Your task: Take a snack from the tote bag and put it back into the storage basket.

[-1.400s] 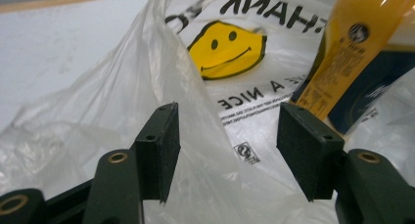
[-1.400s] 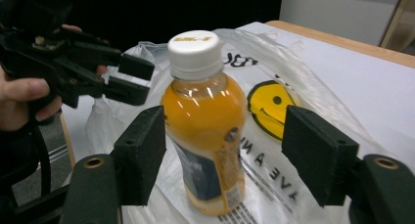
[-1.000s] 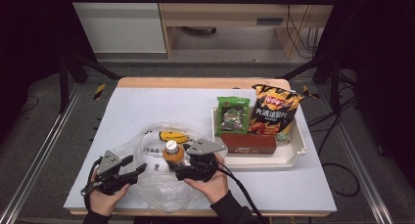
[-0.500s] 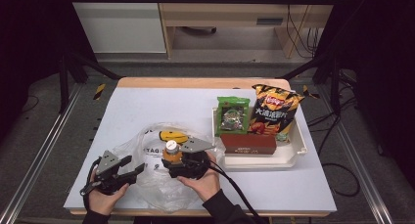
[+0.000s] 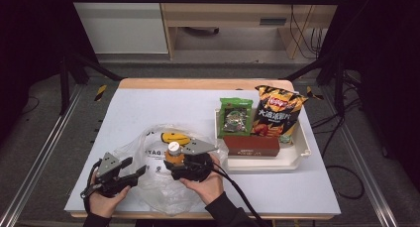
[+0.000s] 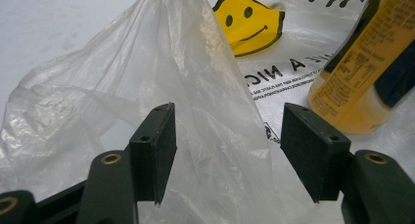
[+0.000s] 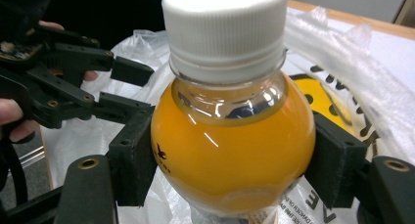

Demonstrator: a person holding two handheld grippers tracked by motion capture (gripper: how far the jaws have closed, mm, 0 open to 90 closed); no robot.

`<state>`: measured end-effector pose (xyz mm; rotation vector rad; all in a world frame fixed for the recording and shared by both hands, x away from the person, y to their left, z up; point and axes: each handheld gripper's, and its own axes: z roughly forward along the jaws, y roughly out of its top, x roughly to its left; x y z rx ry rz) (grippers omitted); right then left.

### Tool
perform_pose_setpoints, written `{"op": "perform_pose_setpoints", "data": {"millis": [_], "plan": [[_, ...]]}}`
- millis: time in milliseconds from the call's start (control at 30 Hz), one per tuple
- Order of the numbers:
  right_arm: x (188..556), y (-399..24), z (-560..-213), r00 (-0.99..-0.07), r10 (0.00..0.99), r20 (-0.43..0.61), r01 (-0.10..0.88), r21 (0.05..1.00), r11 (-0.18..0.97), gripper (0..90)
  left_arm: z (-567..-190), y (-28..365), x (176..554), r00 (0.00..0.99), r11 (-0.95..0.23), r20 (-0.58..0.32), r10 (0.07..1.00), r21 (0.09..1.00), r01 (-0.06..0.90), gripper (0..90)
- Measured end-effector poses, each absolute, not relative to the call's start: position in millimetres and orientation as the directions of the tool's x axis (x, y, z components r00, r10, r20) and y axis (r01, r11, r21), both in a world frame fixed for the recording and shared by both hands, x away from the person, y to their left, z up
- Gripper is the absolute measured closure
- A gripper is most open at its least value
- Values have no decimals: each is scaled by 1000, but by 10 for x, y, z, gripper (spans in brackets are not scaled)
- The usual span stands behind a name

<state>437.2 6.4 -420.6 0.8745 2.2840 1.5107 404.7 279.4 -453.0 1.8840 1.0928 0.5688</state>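
Bottle: an orange juice bottle [image 7: 230, 141] with a white cap stands upright on the plastic bag [image 5: 158, 187], near the front edge of the desk [image 5: 163, 108].
Right hand-held gripper [image 5: 184, 163]: clenched on the bottle's shoulder, both pads against its sides; the jaws have just closed a little.
Left hand-held gripper [image 5: 130, 168]: released, near the desk's front left corner; a raised fold of the bag lies between its pads, which do not press it; the jaws have just opened further.
Tray [image 5: 297, 157]: along the right edge, holding snack packets.
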Motion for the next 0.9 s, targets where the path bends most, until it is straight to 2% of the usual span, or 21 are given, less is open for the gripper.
{"op": "perform_pose_setpoints", "data": {"millis": [900], "plan": [[4299, -91, -3486, -794, 604, 65, 245, 944, 221, 303, -4528, 2789, 4045, 510, -248, -28, 860, 850, 465, 372]]}}
